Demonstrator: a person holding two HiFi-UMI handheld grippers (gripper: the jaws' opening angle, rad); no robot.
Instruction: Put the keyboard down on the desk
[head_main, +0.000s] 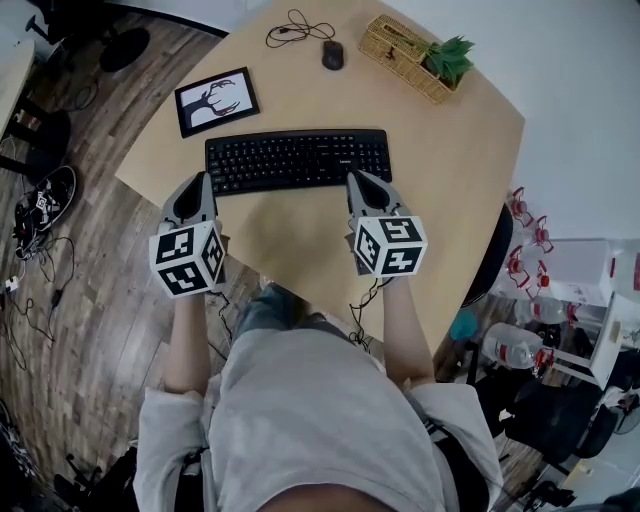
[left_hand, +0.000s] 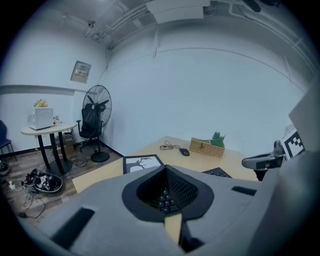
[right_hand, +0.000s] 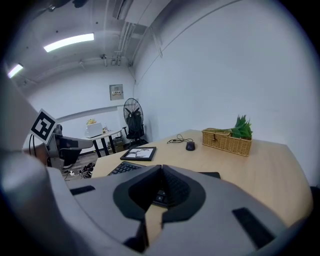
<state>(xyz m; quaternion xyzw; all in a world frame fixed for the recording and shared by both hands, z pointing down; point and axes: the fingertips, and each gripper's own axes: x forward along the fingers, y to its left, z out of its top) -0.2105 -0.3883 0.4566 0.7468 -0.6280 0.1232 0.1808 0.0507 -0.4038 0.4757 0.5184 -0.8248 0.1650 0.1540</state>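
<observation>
The black keyboard (head_main: 297, 159) lies flat on the wooden desk (head_main: 450, 170), in front of the person. My left gripper (head_main: 194, 184) hovers just off the keyboard's front-left corner with its jaws shut and nothing between them. The right gripper (head_main: 359, 178) is over the keyboard's front edge toward its right end, also shut and empty. In the left gripper view the closed jaws (left_hand: 165, 168) meet at their tips, with keys showing below them and the keyboard (left_hand: 218, 173) to the right. The right gripper view shows the same closed jaws (right_hand: 160, 168) above the keyboard (right_hand: 122, 168).
A framed deer picture (head_main: 216, 100) lies behind the keyboard's left end. Farther back are a mouse (head_main: 332, 55) with its coiled cable (head_main: 295, 30) and a wicker basket (head_main: 400, 42) holding a green plant (head_main: 450, 55). Shoes (head_main: 42, 200) and cables lie on the floor at left.
</observation>
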